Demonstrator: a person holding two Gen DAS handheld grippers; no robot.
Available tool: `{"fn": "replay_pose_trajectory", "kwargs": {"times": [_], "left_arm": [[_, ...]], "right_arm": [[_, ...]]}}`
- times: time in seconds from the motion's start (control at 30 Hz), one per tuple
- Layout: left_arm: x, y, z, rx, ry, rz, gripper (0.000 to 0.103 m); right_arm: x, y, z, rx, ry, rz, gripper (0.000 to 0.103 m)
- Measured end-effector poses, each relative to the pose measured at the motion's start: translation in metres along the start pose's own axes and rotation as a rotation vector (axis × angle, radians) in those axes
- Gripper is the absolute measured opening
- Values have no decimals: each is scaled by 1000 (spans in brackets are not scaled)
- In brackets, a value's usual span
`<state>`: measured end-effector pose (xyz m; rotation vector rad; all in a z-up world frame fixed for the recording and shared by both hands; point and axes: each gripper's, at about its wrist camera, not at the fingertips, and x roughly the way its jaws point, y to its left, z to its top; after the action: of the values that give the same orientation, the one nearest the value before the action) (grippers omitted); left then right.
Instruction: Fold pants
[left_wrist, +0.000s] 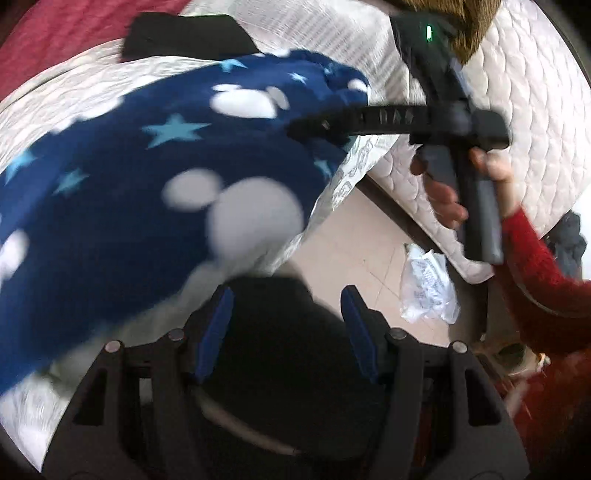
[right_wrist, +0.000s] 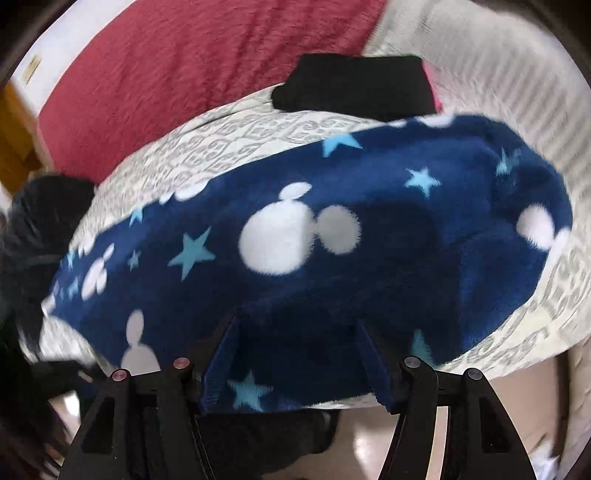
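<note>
The navy fleece pants (left_wrist: 147, 173) with white mouse heads and light blue stars lie folded on the patterned white bedspread (left_wrist: 55, 88). They also fill the right wrist view (right_wrist: 332, 236). My left gripper (left_wrist: 288, 325) is open and empty, off the bed's edge, just right of and below the pants. My right gripper (right_wrist: 299, 350) is open, its fingers wide apart over the near edge of the pants, with fabric between the fingers. In the left wrist view the right gripper (left_wrist: 314, 129) reaches onto the pants' right end, held by a hand in a red sleeve.
A folded black garment (right_wrist: 354, 85) lies on the bed beyond the pants, next to a red blanket (right_wrist: 184, 74). A quilted white mattress (left_wrist: 517, 110) stands to the right. A crumpled plastic bag (left_wrist: 428, 284) lies on the tiled floor. Dark clothing (right_wrist: 33, 229) sits at the left.
</note>
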<state>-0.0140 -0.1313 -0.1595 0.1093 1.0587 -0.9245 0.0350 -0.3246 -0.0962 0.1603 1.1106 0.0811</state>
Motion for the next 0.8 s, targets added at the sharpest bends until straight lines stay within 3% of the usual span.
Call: {"fn": "replay_pose_trajectory", "kwargs": {"times": [0.1,0.23,0.47,0.57,0.63,0.73,0.8], "left_arm": [[12,-14,29,58,-61,72,62],[8,-24,50,117,-131,114,62],[15,-12,74,115,-133,124,61],[36,-10,79,110,-51,103,18],[37,-23,67,157,-29,98,18],[35,-48,43,297,-48,201,18],[38,-48,38,307,-45,224,18]], "right_arm": [[-5,-15,4,103,-17,36,65],[-22,-31,2,148,-37,22,65],[-27,-44,0,191,-53,22,65],[-27,-51,3,223,-62,25,65],[-29,-57,3,237,-65,17,65],[-33,-72,2,272,-83,6,65],[-30,-85,3,327,-70,-5,65]]}}
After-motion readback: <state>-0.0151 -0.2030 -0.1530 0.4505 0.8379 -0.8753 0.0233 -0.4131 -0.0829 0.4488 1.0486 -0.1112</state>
